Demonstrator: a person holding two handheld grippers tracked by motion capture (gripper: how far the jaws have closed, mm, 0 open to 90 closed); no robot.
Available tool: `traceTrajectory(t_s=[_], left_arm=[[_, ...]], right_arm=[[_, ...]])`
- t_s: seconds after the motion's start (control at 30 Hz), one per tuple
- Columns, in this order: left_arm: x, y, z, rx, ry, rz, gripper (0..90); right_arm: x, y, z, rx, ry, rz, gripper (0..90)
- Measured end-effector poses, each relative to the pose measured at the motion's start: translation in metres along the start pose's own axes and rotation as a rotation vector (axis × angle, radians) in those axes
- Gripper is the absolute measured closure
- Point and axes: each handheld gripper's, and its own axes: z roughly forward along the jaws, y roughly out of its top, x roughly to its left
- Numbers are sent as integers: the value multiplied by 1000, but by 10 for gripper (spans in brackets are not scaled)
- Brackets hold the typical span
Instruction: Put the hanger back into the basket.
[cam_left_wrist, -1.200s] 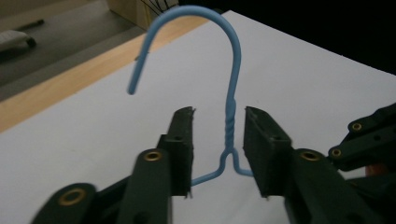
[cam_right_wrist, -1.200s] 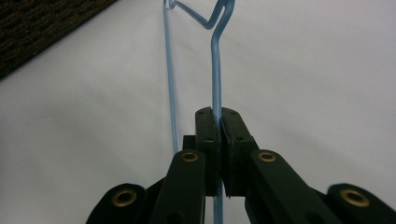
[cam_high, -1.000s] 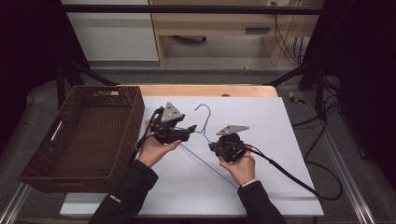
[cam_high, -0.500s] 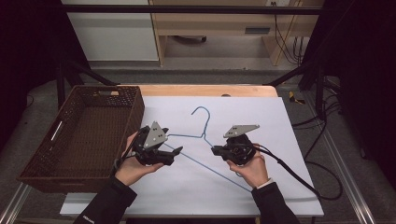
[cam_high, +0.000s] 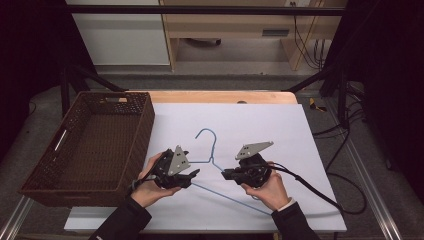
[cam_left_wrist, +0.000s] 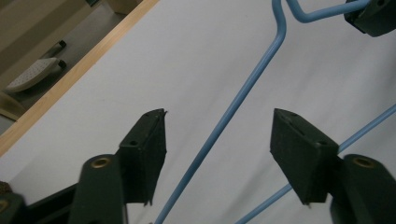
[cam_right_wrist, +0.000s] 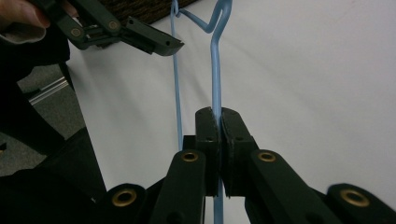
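Observation:
A light blue wire hanger (cam_high: 213, 150) lies on the white tabletop (cam_high: 260, 120), hook pointing away from me. My right gripper (cam_high: 226, 175) is shut on one of its wires just below the neck; in the right gripper view the pads (cam_right_wrist: 208, 122) pinch the blue wire (cam_right_wrist: 215, 70). My left gripper (cam_high: 193, 174) is at the hanger's left side. In the left gripper view its jaws (cam_left_wrist: 218, 135) stand apart, with a blue wire (cam_left_wrist: 243, 93) running between them untouched. These jaws have just been closing. The left gripper (cam_right_wrist: 154, 43) also shows in the right gripper view.
A dark brown wicker basket (cam_high: 146, 125) with nothing in it stands at the left, close to my left hand. A black cable (cam_high: 310, 192) trails from the right gripper over the table's right edge. A wooden strip (cam_high: 225, 96) borders the far side.
My left gripper has moved from beside the hook toward the near edge and down to the hanger's left arm. The right gripper keeps its grip and has shifted slightly, with the hanger.

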Motion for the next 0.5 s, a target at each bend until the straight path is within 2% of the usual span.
traceTrajectory(t_s=[0.2,0.4,0.5], left_arm=[[-4,-1,2,12,3,30,608],[-7,-1,5,27,15,66,747],[-9,-1,7,44,19,86,763]], right_arm=[[0,0,2,1,22,0,877],[0,-1,4,8,35,-2,877],[1,-1,4,14,36,2,877]])
